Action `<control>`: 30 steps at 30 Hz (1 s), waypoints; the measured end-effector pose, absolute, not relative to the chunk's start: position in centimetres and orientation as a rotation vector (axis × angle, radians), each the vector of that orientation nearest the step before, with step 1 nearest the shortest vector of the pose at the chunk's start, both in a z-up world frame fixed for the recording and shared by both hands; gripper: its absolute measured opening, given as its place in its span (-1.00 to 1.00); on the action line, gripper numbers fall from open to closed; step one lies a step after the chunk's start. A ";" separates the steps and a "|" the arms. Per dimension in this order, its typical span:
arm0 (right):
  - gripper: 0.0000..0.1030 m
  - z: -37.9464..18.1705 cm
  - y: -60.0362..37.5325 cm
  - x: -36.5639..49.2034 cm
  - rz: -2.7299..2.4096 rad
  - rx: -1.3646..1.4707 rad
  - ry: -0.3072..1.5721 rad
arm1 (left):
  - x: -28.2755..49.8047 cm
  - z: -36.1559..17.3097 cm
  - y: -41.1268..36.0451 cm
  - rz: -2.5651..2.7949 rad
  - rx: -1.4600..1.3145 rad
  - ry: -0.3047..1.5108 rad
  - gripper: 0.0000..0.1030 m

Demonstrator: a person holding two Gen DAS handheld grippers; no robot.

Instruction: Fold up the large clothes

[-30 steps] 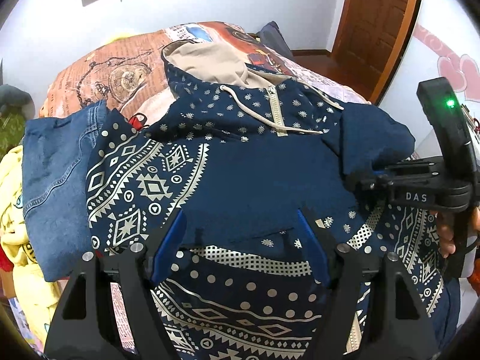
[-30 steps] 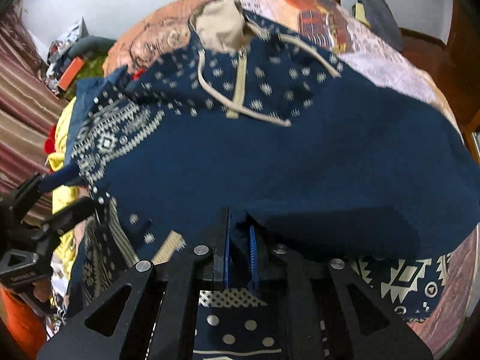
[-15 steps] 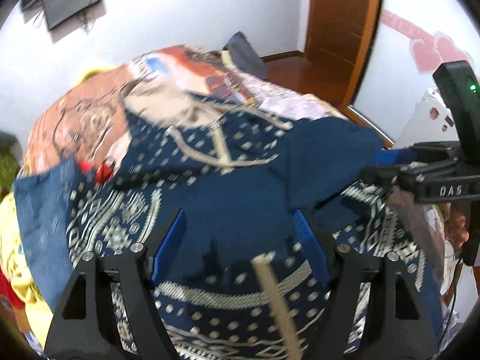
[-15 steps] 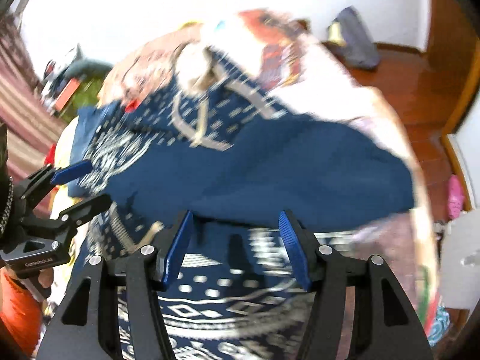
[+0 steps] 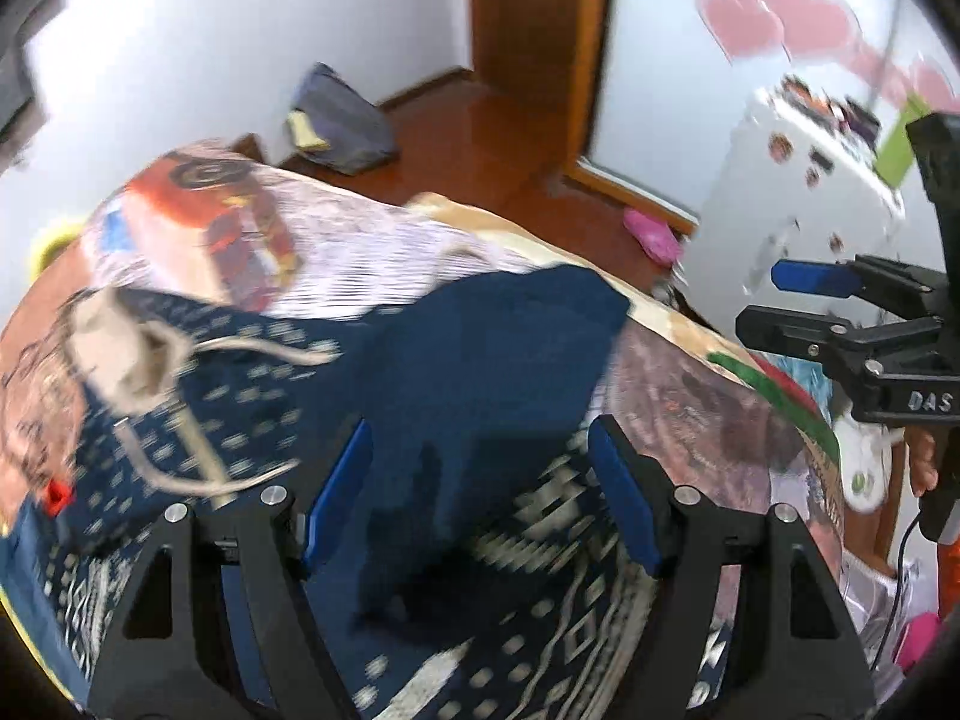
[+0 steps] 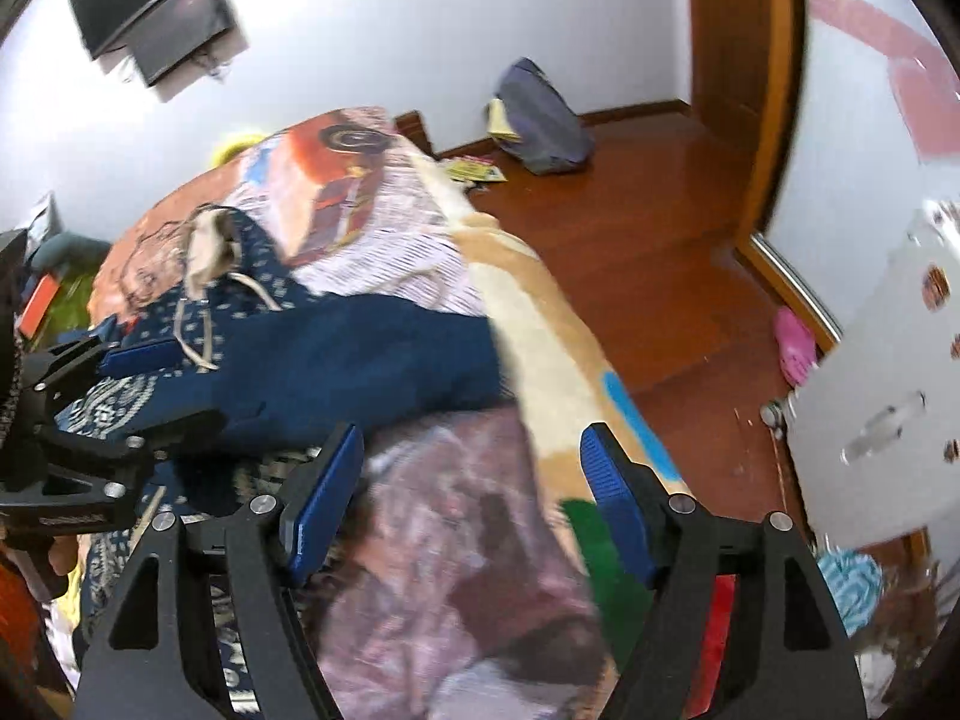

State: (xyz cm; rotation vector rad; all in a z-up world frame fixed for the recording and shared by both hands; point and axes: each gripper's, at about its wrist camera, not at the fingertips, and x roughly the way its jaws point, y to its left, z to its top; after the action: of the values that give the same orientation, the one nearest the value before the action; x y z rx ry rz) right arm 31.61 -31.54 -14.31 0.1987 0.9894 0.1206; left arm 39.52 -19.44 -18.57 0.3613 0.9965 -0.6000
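A navy hoodie with white patterns, a beige hood and drawstrings lies on the bed, its plain navy sleeve folded across the body. It also shows in the right wrist view. My left gripper is open and empty, hovering over the hoodie's middle. My right gripper is open and empty, over the bed's right edge beside the hoodie. Each gripper appears in the other's view, the right one and the left one.
The bed has a printed blanket. A wooden floor lies to the right with a grey bag, a pink slipper and a white cabinet. A wooden door stands behind.
The right gripper opened, let go of the navy sleeve and swung right toward the bed edge. The left gripper also turned right. The sleeve now lies folded across the hoodie.
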 end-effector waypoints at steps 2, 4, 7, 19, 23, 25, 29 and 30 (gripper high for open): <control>0.39 -15.1 -32.5 31.4 0.099 0.214 1.007 | 39.8 -19.8 -21.4 -0.629 0.391 1.021 0.42; 0.39 -15.8 -33.3 31.1 0.082 0.223 1.019 | 39.8 -21.2 -23.5 -0.651 0.432 1.038 0.42; 0.39 -16.7 -34.0 30.9 0.071 0.233 1.040 | 40.0 -23.0 -25.5 -0.651 0.491 1.041 0.35; 0.39 -17.7 -34.5 30.4 0.075 0.250 1.061 | 43.0 -24.4 -26.3 -0.553 0.432 1.040 -0.77; 0.39 -17.5 -34.0 30.5 0.089 0.250 1.060 | 43.5 -22.8 -24.8 -0.555 0.315 1.041 -0.83; 0.39 -17.3 -33.6 30.5 0.099 0.239 1.057 | 43.2 -21.2 -23.8 -0.555 0.278 1.011 -0.85; 0.39 -16.9 -32.6 30.8 0.118 0.219 1.050 | 42.9 -17.2 -20.4 -0.555 0.176 0.938 -0.86; 0.39 -16.7 -32.3 30.9 0.122 0.218 1.049 | 42.9 -16.4 -19.6 -0.553 0.155 0.926 -0.86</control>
State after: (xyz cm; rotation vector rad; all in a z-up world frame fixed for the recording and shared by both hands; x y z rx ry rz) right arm 30.93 -32.29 -16.72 0.2179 1.0487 0.1224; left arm 42.91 -19.61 -16.43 0.1551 0.9261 -0.5535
